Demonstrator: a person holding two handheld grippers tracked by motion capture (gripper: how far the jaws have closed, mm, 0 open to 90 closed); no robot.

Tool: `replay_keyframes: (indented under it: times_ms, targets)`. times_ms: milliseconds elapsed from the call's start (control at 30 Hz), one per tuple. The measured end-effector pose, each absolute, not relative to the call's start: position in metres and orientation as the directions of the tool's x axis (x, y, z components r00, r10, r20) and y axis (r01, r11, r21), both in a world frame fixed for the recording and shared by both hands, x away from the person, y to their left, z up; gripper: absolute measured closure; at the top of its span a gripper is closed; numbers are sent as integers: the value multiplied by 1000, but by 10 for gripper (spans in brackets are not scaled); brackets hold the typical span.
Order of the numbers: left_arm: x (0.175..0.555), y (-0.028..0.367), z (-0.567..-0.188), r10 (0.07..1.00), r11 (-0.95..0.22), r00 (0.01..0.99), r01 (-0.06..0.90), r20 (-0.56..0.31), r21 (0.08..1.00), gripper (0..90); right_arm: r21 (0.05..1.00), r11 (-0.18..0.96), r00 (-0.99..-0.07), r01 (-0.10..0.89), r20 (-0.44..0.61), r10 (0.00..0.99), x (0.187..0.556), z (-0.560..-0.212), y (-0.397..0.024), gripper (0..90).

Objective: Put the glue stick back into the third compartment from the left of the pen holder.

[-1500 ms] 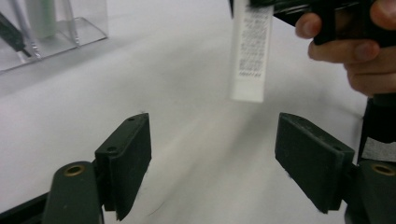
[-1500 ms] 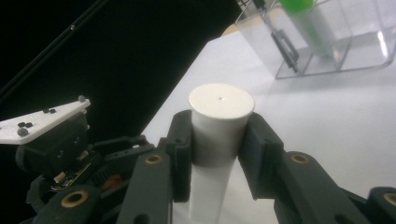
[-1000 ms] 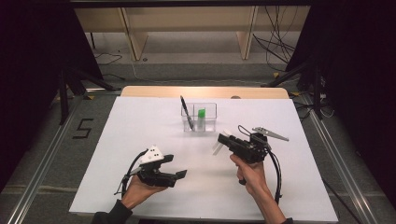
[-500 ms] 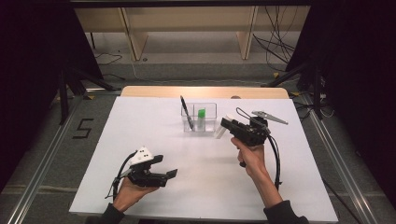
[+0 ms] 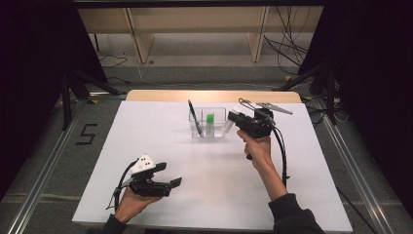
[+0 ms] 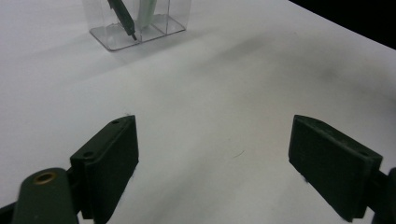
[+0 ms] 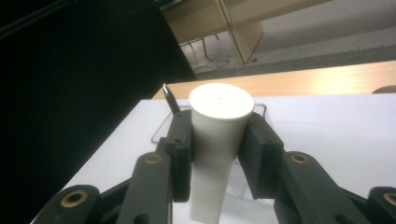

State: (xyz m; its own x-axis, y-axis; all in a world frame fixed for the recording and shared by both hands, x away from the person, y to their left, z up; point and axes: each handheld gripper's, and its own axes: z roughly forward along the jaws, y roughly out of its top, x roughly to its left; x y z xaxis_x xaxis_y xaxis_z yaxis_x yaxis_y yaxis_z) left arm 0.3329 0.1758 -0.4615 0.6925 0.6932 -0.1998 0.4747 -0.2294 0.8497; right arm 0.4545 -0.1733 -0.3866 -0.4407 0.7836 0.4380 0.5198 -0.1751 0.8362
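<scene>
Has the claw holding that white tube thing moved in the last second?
Yes. The right claw with the white plastic cylinder went up-table toward the clear plastic organiser box, now beside its right wall.

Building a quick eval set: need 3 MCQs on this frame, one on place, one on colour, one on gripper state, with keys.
1. Where is the right gripper?
A. Just right of the clear organizer
B. At the table's near left corner
C. Off the table

2. What colour is the cap in the middle of the clear organizer?
A. Red
B. Green
C. Yellow

3. How does the left gripper stand?
A. Shut on a pen
B. Shut on nothing
C. Open, holding nothing

Key:
1 A: the high view puts it beside the organizer's right wall, shut on a white cylinder.
2 B: the green cap shows in the high view, next to the dark pen.
3 C: in the left gripper view its jaws are wide apart over the bare white table.
</scene>
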Motion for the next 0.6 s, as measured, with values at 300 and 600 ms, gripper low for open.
replay_keyframes:
  times_ms: [300,600]
  targets:
    - [330,178,-462,694,-260,702,450,-158,855,154,857,-147,-433,493,388,814,468,-376,-169,673]
    - [328,180,-462,691,-254,705,444,-160,859,155,859,-127,-428,497,370,825,485,-378,-159,673]
